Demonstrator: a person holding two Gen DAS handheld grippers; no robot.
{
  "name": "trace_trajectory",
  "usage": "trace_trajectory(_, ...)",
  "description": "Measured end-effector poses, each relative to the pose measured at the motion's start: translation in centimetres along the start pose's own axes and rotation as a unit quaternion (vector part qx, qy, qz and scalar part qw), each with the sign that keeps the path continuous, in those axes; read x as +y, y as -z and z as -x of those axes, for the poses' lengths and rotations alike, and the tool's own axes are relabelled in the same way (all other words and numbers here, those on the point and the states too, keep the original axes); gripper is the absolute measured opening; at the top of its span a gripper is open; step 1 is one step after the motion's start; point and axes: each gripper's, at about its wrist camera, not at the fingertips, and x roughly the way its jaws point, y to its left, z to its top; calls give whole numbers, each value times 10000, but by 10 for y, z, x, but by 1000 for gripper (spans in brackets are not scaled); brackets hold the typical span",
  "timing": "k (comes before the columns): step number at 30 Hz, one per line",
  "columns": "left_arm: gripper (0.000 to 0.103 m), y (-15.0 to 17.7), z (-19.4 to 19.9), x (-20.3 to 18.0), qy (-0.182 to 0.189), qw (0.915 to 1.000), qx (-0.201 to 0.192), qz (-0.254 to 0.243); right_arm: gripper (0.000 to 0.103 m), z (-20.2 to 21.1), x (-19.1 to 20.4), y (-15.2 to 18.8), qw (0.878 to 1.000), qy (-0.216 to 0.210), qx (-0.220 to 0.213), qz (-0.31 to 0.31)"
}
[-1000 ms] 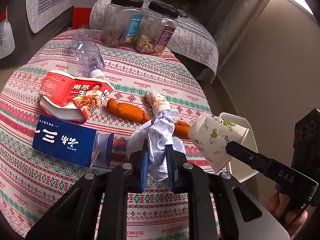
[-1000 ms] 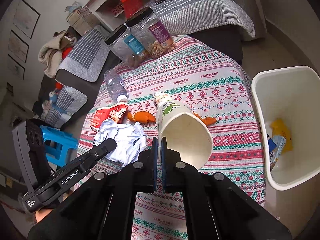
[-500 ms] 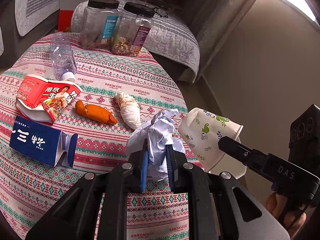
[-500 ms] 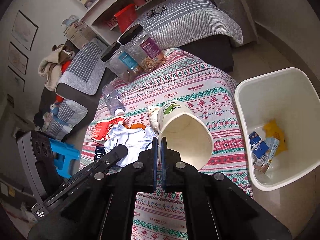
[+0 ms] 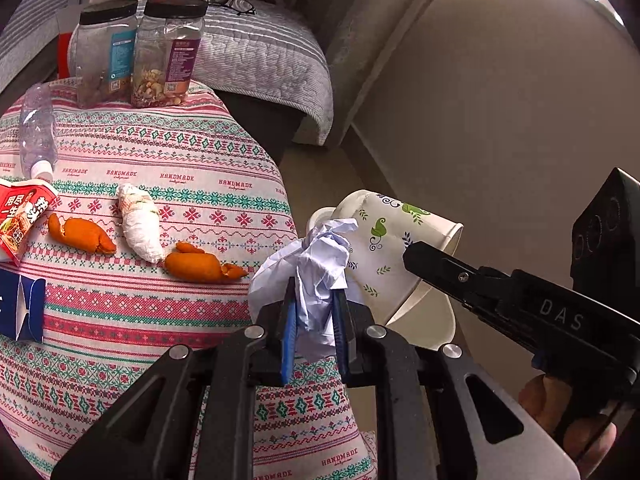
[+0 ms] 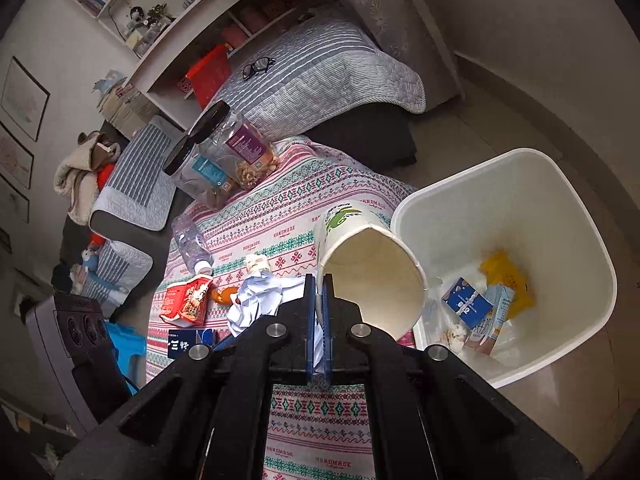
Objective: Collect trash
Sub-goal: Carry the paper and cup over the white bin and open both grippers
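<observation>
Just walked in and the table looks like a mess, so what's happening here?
Someone is clearing trash off the table with two handheld grippers. The left gripper is shut on a crumpled white paper, and the right gripper pinches the rim of a paper cup; both are held near the table's edge by the white bin, which already holds a few cartons and wrappers. Orange peels, a noodle cup, a blue carton and a plastic bottle still lie on the tablecloth.

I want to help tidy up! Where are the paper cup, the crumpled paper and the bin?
paper cup [image 6: 372, 280]: right wrist view, inner wall.
crumpled paper [image 5: 320, 256]: left wrist view, middle.
bin [image 6: 552, 216]: right wrist view, inside wall.
</observation>
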Motion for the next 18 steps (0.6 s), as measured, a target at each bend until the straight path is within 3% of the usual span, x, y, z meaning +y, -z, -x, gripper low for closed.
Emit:
trace_trajectory(7,15,2,-39,-40,405,9988,241,-103,2,16,-48,-15,9976,406,-188,-533)
trace_trajectory(12,15,7,-70,-67,504,9974,468,-220,2,22,-92,-17,9913,443,-156,-1229)
trace_trajectory(18,15,12,-102,-88,551,9955,671,-381,2,29,-121,-17,9857,491,-222,-1594)
